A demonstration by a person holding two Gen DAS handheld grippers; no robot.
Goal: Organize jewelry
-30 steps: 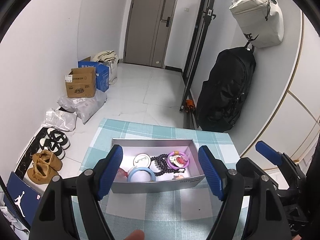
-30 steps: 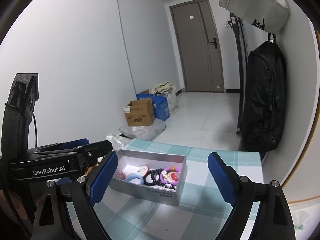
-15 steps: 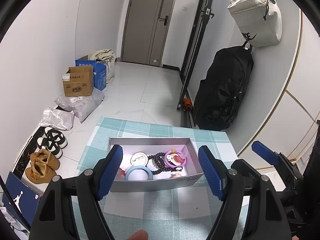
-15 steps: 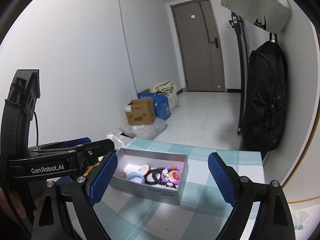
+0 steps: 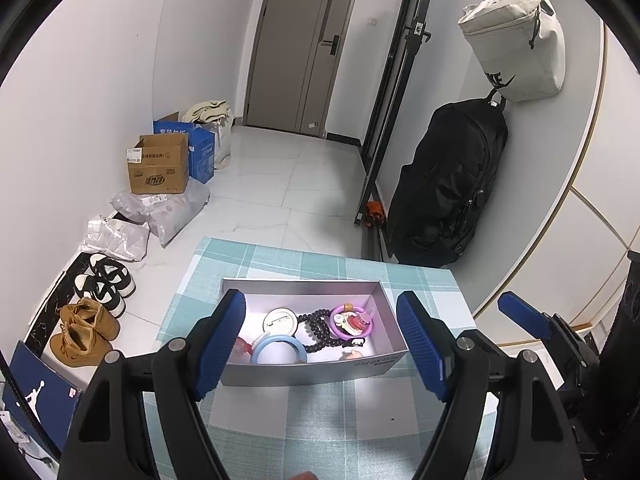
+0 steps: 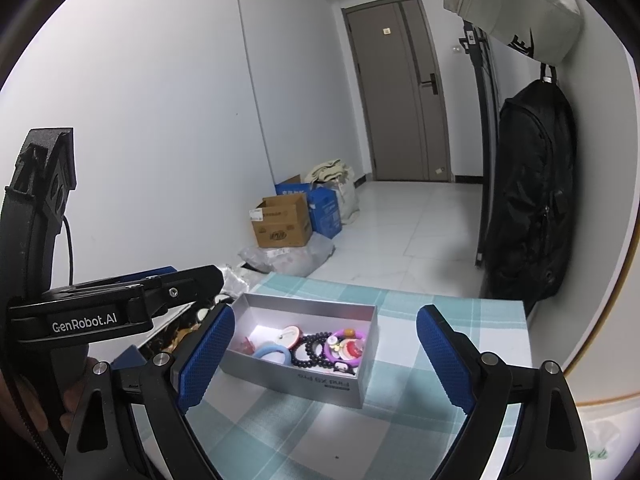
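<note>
both wrist views near, facing doorward, seemingly sharing box (image 5: pixel 304 372) (image 6: pixel 304 380)

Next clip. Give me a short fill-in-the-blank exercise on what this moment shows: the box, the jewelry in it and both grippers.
1. The jewelry lies inside a silver ____ on the checked tablecloth.
2. The string of dark beads lies between the light blue bangle and the ____ ring.
3. The left gripper and the right gripper are both ____, holding nothing.

Missing words: box; purple; open
</note>
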